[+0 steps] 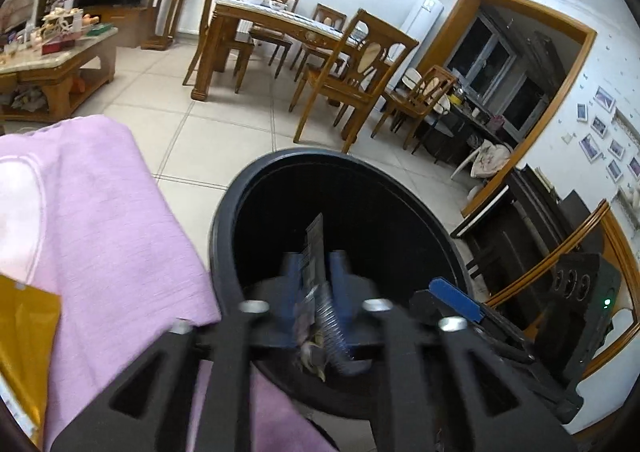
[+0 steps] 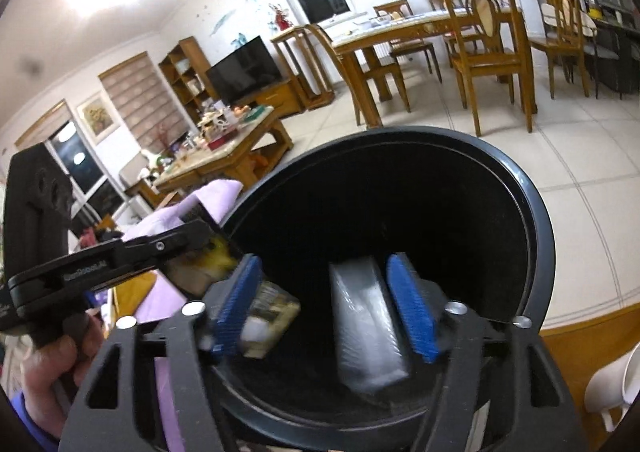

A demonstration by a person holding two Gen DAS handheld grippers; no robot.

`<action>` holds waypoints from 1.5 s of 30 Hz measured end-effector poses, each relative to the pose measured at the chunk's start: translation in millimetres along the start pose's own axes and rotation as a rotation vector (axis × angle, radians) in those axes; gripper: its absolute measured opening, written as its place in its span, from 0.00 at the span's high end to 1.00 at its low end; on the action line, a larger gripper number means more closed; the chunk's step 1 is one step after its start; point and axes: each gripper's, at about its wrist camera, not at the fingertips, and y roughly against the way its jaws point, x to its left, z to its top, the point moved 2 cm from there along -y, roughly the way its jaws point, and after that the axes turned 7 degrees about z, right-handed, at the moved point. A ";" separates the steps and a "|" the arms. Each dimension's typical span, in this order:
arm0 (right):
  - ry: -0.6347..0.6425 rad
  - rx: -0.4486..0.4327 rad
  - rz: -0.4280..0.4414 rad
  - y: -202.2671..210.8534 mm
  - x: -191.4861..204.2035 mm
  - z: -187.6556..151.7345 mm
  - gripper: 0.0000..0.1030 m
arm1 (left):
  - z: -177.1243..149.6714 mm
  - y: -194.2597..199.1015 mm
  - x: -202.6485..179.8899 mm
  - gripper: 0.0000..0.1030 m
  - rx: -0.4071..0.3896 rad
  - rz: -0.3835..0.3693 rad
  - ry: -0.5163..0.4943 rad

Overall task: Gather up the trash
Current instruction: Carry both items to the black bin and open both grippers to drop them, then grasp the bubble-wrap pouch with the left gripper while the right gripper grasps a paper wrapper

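- Bin (image 2: 536,219) sits on the floor beside the pink cloth (image 1: 100,211); both your grippers hang over its mouth to drop trash.
- Left gripper (image 1: 316,272): part open, crumpled wrapper (image 1: 314,252) between its pads, looks loose; can't tell if it's gripped.
- Right gripper (image 2: 324,304): wide open, plastic-wrapped pack (image 2: 366,324) leans by one pad, unclamped, seemingly falling in.
- Small box (image 2: 268,316) sits beside the other pad.
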 end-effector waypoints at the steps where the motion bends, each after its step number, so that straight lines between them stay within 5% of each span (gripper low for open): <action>1: 0.001 0.001 0.001 1.0 3.8 1.2 0.33 | 0.1 8.4 3.6 0.24 -0.019 0.006 0.013; 3: 0.003 0.001 -0.001 3.1 9.3 -0.5 0.33 | -0.9 30.7 9.1 0.14 -0.092 0.029 0.020; 14: 0.093 0.026 0.051 4.6 98.2 -0.9 0.28 | -18.2 127.8 56.1 0.11 -0.153 0.068 0.043; 21: 0.190 0.079 0.153 -19.2 192.1 -6.6 0.22 | -50.1 212.6 140.6 0.11 -0.243 0.234 0.138; 26: 0.243 0.144 0.193 -49.9 254.8 -18.6 0.22 | -79.0 267.8 226.2 0.09 -0.292 0.366 0.310; 31: 0.223 0.212 0.165 -88.9 274.5 -25.2 0.22 | -103.7 274.8 291.3 0.09 -0.242 0.418 0.427; 39: 0.117 0.328 0.133 -159.3 270.4 -22.6 0.22 | -117.0 242.6 337.5 0.10 -0.151 0.303 0.516; 41: 0.093 0.350 0.130 -172.2 267.5 -21.7 0.29 | -118.7 239.0 342.4 0.11 -0.146 0.288 0.500; 43: 0.084 0.381 0.121 -186.1 266.5 -23.6 0.45 | -116.9 232.6 342.4 0.32 -0.136 0.278 0.472; 45: 0.093 0.388 0.127 -193.3 268.2 -29.4 0.47 | -114.6 225.9 340.1 0.47 -0.121 0.254 0.452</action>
